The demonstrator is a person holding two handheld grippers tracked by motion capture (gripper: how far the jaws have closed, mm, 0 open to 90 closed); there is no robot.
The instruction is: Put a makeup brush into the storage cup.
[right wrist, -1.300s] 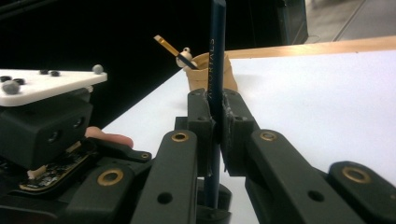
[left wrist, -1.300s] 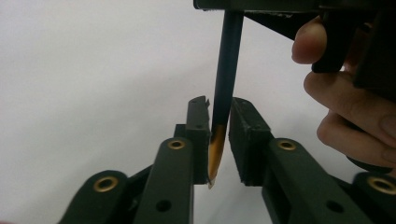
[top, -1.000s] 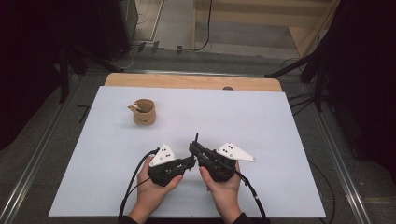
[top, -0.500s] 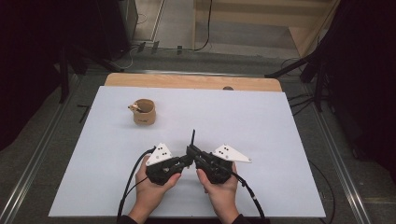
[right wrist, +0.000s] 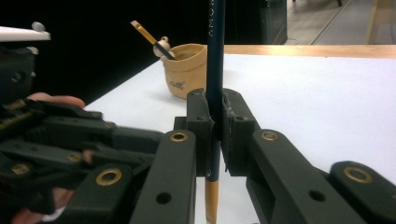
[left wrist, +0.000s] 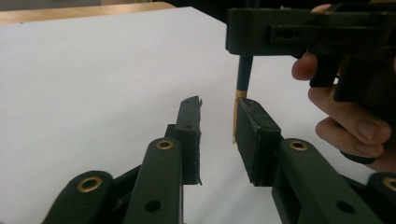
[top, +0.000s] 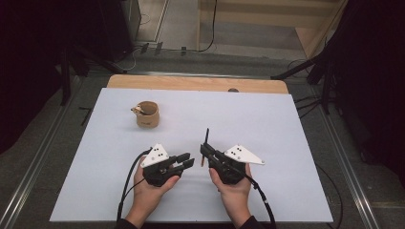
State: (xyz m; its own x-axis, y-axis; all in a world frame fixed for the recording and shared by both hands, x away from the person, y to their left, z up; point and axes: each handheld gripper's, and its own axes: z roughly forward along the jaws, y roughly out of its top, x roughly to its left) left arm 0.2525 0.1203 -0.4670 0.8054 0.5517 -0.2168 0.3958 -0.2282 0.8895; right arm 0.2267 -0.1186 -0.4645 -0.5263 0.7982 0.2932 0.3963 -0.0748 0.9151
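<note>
The right gripper (top: 206, 153), low and right of centre in the high view, has its two black jaws clamped on a slim dark-blue pencil with a yellow lower end (top: 206, 144). In the right gripper view the pencil (right wrist: 215, 70) stands upright through the middle of the frame, pinched between the pads, its yellow end (right wrist: 211, 200) hanging below the jaws at the bottom edge. In the left gripper view the same pencil (left wrist: 243, 79) drops from the right gripper (left wrist: 299, 32) at the upper right of the frame, with the person's fingers (left wrist: 345, 116) wrapped around the gripper body on the right.

The left gripper (top: 185, 161), low and left of centre in the high view, points toward the right gripper. Its jaws have just been opening and now stand apart; in the left gripper view the gap between the pads is bare, and the pencil's pale tip (left wrist: 234, 121) hangs just beyond the right-hand pad, whether touching it I cannot tell.

Both grippers hover over a white rectangular table sheet (top: 286, 124). In the upper left part of that sheet stands a small tan ceramic cup (top: 146, 114), well apart from both grippers, with a small beaded stick (right wrist: 154, 39) leaning in it. A strip of wooden table edge (top: 191, 83) shows beyond the sheet.
</note>
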